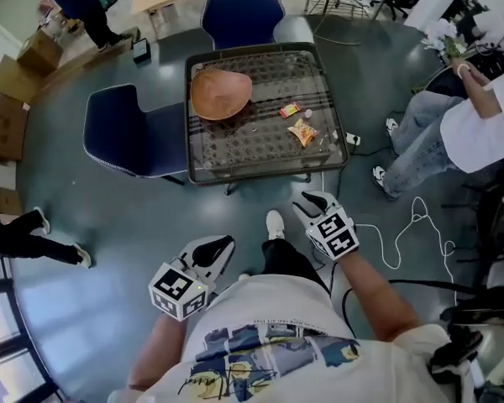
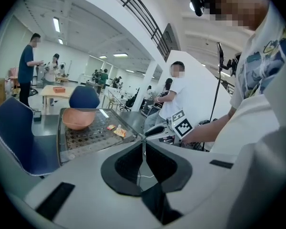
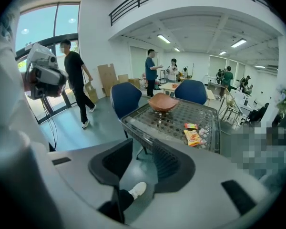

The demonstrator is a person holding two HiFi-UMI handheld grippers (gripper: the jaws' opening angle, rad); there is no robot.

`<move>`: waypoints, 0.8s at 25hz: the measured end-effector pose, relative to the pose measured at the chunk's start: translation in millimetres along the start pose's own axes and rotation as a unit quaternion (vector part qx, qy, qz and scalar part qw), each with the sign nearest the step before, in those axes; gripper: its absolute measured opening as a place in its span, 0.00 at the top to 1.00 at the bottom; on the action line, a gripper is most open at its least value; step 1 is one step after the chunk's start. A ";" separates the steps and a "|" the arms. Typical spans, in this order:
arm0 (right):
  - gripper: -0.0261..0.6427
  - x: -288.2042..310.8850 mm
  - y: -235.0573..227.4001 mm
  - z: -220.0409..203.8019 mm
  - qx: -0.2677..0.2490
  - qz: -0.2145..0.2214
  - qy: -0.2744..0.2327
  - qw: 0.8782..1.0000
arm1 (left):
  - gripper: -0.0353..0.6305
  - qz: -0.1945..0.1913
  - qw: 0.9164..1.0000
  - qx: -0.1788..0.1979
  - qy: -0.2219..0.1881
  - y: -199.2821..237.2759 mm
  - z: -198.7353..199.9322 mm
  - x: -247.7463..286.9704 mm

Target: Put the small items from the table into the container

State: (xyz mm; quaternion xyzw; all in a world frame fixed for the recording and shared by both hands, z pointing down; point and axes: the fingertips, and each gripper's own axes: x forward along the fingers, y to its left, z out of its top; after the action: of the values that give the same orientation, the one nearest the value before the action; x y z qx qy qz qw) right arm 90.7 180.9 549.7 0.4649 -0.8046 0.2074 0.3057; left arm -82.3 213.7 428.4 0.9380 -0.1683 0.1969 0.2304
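A brown bowl (image 1: 221, 93) stands on the far left part of the glass-topped table (image 1: 269, 173). To its right lie an orange snack packet (image 1: 302, 132), a small red-and-green packet (image 1: 289, 110) and a few tiny white items (image 1: 309, 115). Both grippers hang well short of the table, above the floor by my legs. My left gripper (image 1: 225, 243) is shut with nothing in it; its jaws meet in the left gripper view (image 2: 143, 141). My right gripper (image 1: 306, 201) is open and empty, with a clear gap (image 3: 142, 144) between its jaws. The bowl (image 3: 163, 102) and the orange packet (image 3: 193, 137) lie ahead of it.
Two blue chairs (image 1: 242, 11) (image 1: 126, 133) stand at the table's far and left sides. A seated person (image 1: 454, 133) is at the right, other people at the upper left (image 1: 80, 2) and left edge (image 1: 34, 233). A white cable (image 1: 412, 233) lies on the floor; cardboard boxes (image 1: 17, 74) stand at the left.
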 end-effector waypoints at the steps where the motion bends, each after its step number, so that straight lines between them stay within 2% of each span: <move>1: 0.79 8.5 -20.0 -0.6 -0.005 -0.001 0.006 1.000 | 0.93 0.006 1.000 -0.003 0.000 5.1 10.6 10.7; 6: 0.75 55.7 -121.6 -8.7 -0.028 -0.006 0.041 0.999 | 0.93 0.028 1.000 -0.012 0.000 29.1 53.1 72.4; 9: 0.73 86.4 -167.1 -13.8 -0.026 -0.007 0.059 0.998 | 0.93 0.040 0.999 -0.020 0.004 37.9 72.2 95.0; 15: 0.64 135.8 -222.6 -19.0 -0.018 -0.019 0.086 0.996 | 0.93 0.056 0.998 -0.016 0.011 43.4 98.1 109.1; 20: 0.62 172.7 -242.5 -25.0 -0.035 -0.020 0.111 0.993 | 0.90 0.070 0.997 -0.024 0.019 57.1 103.7 110.3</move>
State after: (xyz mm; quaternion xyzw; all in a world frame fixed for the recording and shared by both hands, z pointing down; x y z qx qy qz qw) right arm 244.7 -27.7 698.2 0.4436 -0.7630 0.2234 0.4137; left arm 20.3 89.4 413.9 0.9143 -0.2340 0.2259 0.2413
